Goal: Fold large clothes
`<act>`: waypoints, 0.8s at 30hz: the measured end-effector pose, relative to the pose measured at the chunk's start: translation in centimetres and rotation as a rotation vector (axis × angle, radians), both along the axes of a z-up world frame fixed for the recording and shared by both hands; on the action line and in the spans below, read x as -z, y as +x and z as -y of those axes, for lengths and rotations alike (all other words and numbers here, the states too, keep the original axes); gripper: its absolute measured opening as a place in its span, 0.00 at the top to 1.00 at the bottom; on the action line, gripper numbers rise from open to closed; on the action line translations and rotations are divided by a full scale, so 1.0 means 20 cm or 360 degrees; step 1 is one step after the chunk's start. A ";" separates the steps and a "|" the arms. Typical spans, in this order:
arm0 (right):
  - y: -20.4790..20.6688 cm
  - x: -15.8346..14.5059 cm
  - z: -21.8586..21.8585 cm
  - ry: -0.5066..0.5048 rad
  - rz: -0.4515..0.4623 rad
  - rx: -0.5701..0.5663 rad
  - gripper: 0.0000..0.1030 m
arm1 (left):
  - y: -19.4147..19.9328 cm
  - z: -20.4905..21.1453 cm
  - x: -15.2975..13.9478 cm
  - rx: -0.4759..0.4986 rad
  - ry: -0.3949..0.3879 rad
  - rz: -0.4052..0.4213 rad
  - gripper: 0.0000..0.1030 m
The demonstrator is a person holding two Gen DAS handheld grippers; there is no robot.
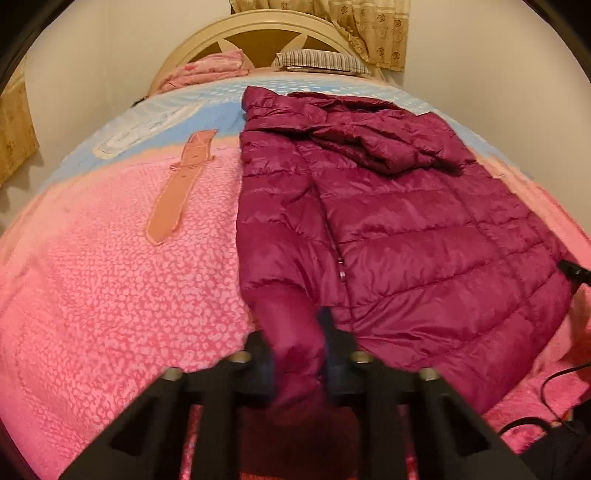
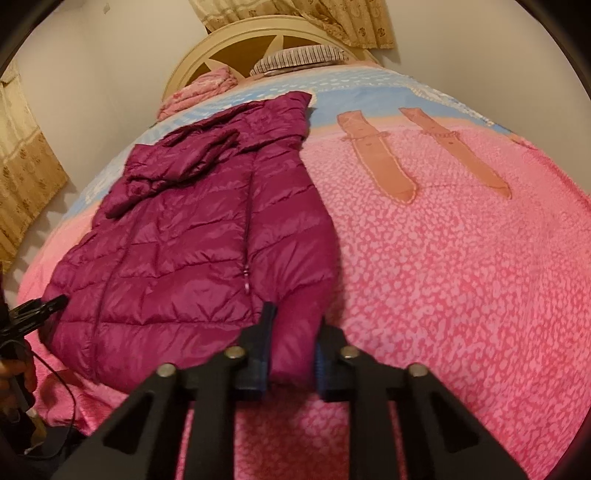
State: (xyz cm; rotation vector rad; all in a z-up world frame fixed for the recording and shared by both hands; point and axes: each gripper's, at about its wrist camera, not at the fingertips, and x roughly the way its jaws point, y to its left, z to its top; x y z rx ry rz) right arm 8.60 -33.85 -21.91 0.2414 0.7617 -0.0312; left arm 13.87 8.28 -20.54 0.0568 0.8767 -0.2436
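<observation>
A magenta quilted puffer jacket [image 1: 406, 229] lies front up on a pink bed, hood toward the headboard, zipper closed; it also shows in the right wrist view [image 2: 177, 236]. My left gripper [image 1: 295, 350] is shut on the jacket's sleeve [image 1: 291, 332] near its cuff, at the jacket's left edge. My right gripper [image 2: 291, 343] is shut on a sleeve [image 2: 295, 332] at the jacket's right lower edge. Each view shows the other gripper's tip at its side edge [image 1: 574, 271] [image 2: 40, 308].
The pink patterned bedspread [image 1: 110, 295] has a blue band and tan appliqué strips [image 2: 380, 155]. A cream headboard [image 1: 280, 33], a striped pillow [image 1: 325, 61] and folded pink bedding [image 1: 207, 70] lie at the far end. Black cables [image 1: 554, 376] trail at the near edge.
</observation>
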 end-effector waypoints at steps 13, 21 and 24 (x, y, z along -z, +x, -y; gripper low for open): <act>-0.18 -0.27 0.01 0.0109 0.0272 -0.0038 0.91 | -0.13 -0.10 -0.41 0.0075 -0.0261 0.0195 0.95; -0.39 -0.56 -0.01 0.0096 0.0521 -0.0085 0.91 | -0.33 -0.18 -0.71 0.0153 -0.0412 0.0329 0.95; -0.45 -0.66 -0.02 0.0110 0.0620 -0.0083 0.92 | -0.34 -0.23 -0.80 0.0150 -0.0462 0.0373 0.95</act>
